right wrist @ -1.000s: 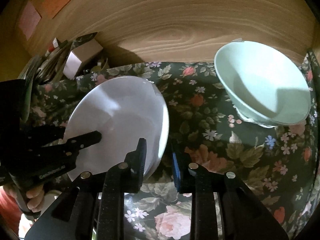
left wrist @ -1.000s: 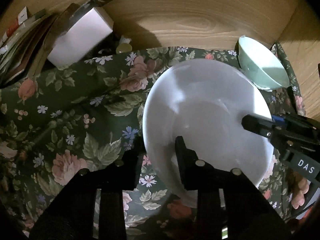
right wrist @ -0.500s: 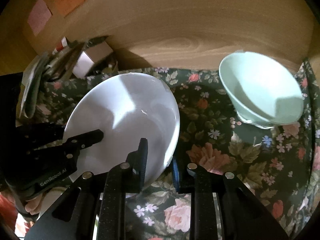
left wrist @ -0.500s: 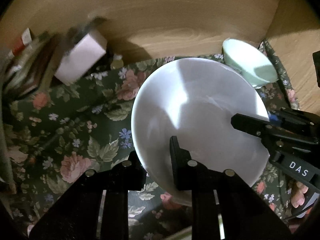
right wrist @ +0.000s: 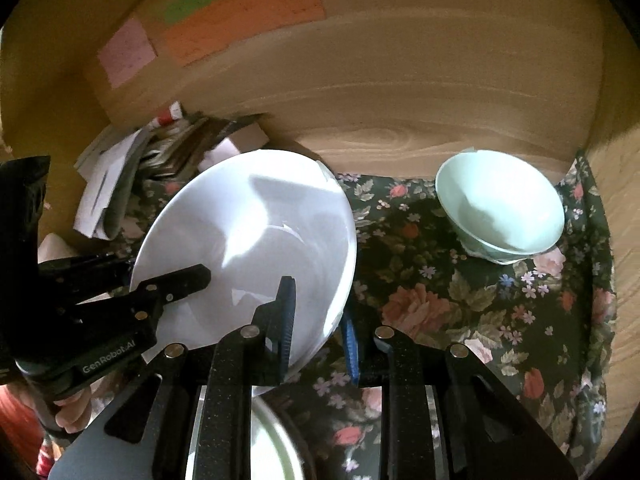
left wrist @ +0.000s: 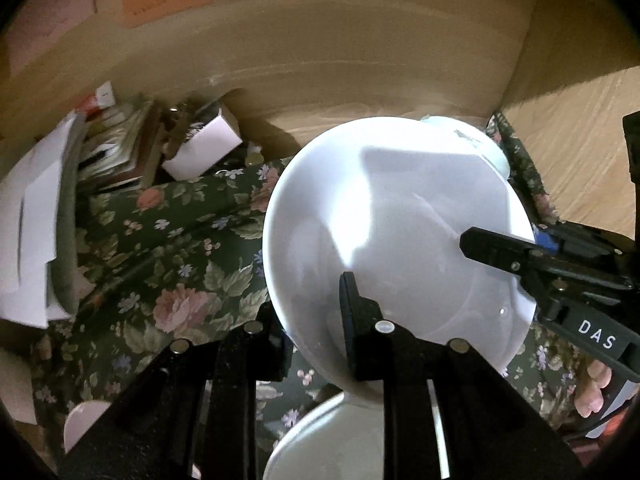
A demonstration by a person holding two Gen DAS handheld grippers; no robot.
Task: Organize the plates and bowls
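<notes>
My left tool (left wrist: pixel 316 316) and my right tool (right wrist: pixel 318 320) both clench the rim of a smooth, glossy, round white plate (left wrist: pixel 392 232), holding it tilted above the floral cloth (right wrist: pixel 460 312) on the surface. The right tool's body reads "DAS", the left's "GenRobot.AI". A pale green bowl (right wrist: pixel 500 204) sits near the wooden back wall (right wrist: pixel 400 92), well apart. Papers and a white box (left wrist: pixel 204 148) crowd the left corner.

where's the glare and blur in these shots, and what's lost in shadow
Left wrist view: a bright patch glares on the white plate, with a hard-edged shadow across its upper part; the papers at the left are smeared and the fisheye bows the wooden wall. Right wrist view: sharper, with the green bowl crisp.
</notes>
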